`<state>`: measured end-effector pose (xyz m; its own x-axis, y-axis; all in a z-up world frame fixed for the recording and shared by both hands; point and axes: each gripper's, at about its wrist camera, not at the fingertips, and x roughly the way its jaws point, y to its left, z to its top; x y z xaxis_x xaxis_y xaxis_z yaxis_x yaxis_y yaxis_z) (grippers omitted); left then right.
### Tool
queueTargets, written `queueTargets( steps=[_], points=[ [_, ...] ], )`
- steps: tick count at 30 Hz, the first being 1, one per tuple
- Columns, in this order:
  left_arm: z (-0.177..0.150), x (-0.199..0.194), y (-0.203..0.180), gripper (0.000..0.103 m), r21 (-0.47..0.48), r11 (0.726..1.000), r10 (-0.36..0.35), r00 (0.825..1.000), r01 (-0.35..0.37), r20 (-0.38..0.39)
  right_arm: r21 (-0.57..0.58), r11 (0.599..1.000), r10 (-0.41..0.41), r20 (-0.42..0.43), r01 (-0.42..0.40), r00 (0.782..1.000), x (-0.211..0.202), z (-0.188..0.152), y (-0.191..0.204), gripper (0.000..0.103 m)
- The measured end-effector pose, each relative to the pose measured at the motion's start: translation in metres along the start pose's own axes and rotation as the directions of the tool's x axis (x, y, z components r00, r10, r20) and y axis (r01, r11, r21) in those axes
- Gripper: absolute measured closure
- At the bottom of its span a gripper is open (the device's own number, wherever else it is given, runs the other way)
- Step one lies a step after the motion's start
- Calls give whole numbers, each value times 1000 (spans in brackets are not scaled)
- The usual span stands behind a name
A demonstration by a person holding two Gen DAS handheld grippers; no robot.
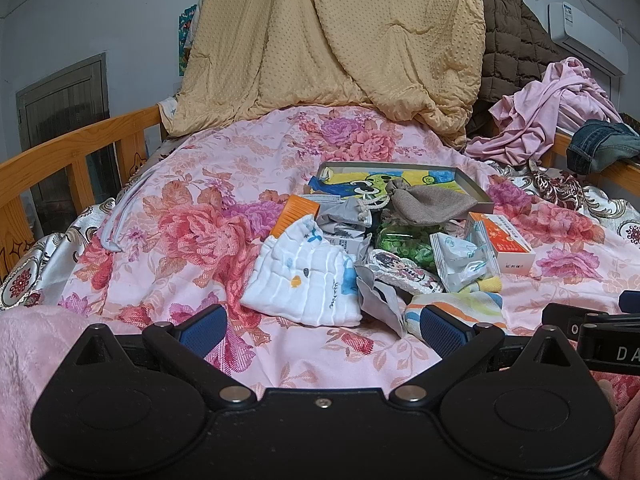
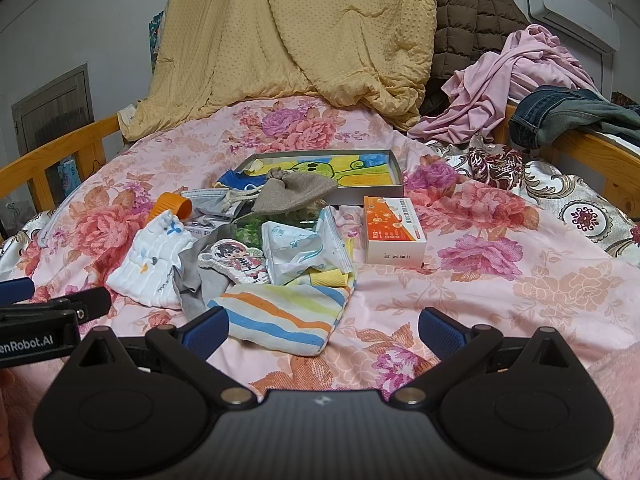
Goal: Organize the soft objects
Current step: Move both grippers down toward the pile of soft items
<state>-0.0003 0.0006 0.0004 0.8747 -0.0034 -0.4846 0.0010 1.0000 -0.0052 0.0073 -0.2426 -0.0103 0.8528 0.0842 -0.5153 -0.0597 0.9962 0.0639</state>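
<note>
Striped towel (image 2: pixel 280 316): nearest item, lying flat just ahead of the right gripper (image 2: pixel 323 326), partly between its spread fingers; not gripped. Same towel sits just ahead of the left gripper's right finger.

Left gripper (image 1: pixel 323 326): fingers wide apart, holding nothing, hovering low over the floral bedspread (image 1: pixel 192 240).

White quilted cloth (image 1: pixel 304 280): crumpled, ahead of the left gripper and slightly to its left; touching a grey rag (image 1: pixel 380 300) on its right.

Grey rag: draped between the white cloth and the striped towel.

Cartoon-figure patch (image 2: pixel 236 260): beyond the striped towel, resting on the grey rag.

Sealed white packet (image 2: pixel 304 252): beyond the towel, leaning on a small yellow cloth (image 2: pixel 328 278).

Green crinkly bag (image 1: pixel 404 240): mid-pile, largely buried.

Burlap drawstring pouch (image 2: pixel 296 192): farther ahead, lying across the near rim of the tray.

Shallow grey tray (image 2: pixel 400 184): far side of the pile, showing a cartoon-print lining; only the pouch overlaps it.

Orange-and-white carton (image 2: pixel 394 228): ahead and right of the right gripper, apart from the pile.

Orange cap (image 2: pixel 174 206): far left of the pile.

Status, judged: sorting appears barely begun. Soft items remain heaped with the rigid ones, nothing is folded or grouped, and the tray looks almost unfilled. Every soft piece is left to handle; the striped towel seems the likeliest first pick.
</note>
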Motion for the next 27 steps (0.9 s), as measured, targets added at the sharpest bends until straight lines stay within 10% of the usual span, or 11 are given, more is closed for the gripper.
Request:
queueTargets(
  steps=[14,27],
  points=[
    [32,29,18,1,-82,980,-188,976,179,-112,52,998,52,-189,-42,981,25,15,-11,0],
    [76,120,20,1,-91,937,-344,852,337,-395,-81,975,176,-291,-208,940,86,57,-13,0]
  ],
)
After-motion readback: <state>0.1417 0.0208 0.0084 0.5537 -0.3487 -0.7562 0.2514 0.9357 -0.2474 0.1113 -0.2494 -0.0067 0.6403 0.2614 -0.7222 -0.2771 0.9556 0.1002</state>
